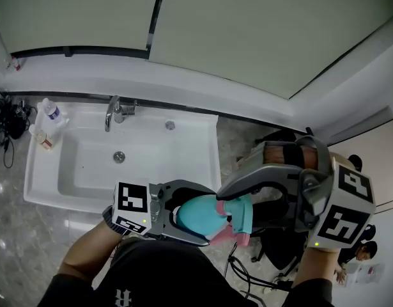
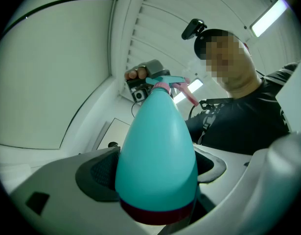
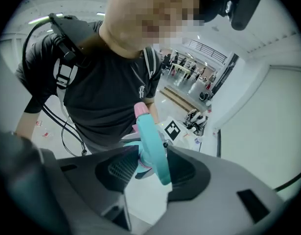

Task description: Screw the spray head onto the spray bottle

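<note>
L gripper (image 1: 208,217): jaws clamped on bottle's wide lower body, a pad on each side; marker cube faces up, close to person's belly.
Bottle (image 2: 156,151): teal, cone-shaped, dark red band round base. Held roughly level betw. the 2 grippers, just off sink's near edge, neck end twd R gripper.
Spray head (image 3: 152,143): teal w/ pink nozzle & pink collar. Sits at bottle's neck; how far it's screwed on, can't tell.
R gripper (image 1: 238,211): jaws closed on spray head, a pad on each side. Tilted down, its cube at far right of head view.
Sink (image 1: 49,184): white, rectangular, upper left of head view.
Tap (image 1: 116,112): chrome, on sink's back rim, about mid.
Drain (image 1: 119,157): in basin floor, just in front of tap.
Small bottles (image 1: 48,117): on sink's back-left corner, by wall.
Floor (image 1: 17,235): grey, glossy, stone look.
Cables (image 1: 244,275): dark, on floor below R gripper.
</note>
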`<state>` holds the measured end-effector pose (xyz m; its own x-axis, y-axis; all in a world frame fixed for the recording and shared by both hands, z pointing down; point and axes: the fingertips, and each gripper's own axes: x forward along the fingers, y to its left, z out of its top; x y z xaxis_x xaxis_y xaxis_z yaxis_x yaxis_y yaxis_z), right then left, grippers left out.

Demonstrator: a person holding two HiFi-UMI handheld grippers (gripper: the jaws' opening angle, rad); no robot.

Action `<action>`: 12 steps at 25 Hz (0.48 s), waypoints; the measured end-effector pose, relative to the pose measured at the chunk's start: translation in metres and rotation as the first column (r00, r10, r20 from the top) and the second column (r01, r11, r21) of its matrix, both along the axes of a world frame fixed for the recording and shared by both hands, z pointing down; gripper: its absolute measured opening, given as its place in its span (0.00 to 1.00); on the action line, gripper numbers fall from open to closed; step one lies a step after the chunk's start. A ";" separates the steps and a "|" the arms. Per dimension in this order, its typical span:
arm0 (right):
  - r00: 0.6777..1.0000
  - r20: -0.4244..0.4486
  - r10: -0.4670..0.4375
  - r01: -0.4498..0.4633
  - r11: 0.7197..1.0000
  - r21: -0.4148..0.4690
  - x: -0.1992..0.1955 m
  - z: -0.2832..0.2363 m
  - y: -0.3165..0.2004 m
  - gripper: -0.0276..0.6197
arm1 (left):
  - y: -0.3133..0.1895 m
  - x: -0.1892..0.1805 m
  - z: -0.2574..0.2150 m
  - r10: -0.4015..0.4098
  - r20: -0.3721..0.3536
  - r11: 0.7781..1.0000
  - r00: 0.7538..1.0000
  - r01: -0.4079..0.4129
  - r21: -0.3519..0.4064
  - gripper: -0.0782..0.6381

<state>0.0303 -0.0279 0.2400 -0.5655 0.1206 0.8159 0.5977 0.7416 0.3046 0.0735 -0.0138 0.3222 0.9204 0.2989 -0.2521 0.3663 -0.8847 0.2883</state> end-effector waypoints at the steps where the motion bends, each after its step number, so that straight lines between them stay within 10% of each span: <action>1: 1.000 -0.010 0.000 0.000 1.000 -0.010 0.001 0.001 0.001 0.32 | 0.001 0.000 0.000 0.002 0.004 1.000 1.000 -0.002 0.010 0.70; 8: 0.982 -0.084 0.171 -0.182 0.972 -0.150 -0.005 0.009 -0.007 0.25 | -0.013 -0.008 0.007 -0.111 0.048 0.990 0.993 0.106 0.094 0.70; 12: 0.892 -0.172 0.418 -0.439 0.892 -0.107 -0.008 0.021 -0.038 0.25 | -0.049 -0.013 0.020 -0.360 0.130 0.924 0.924 0.334 0.186 0.70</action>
<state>0.0226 -0.0659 0.2607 -0.4683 0.0108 0.8835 0.2408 0.9636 0.1158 0.0608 -0.0626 0.3426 0.9972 -0.0229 -0.0705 -0.0111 -0.9864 0.1638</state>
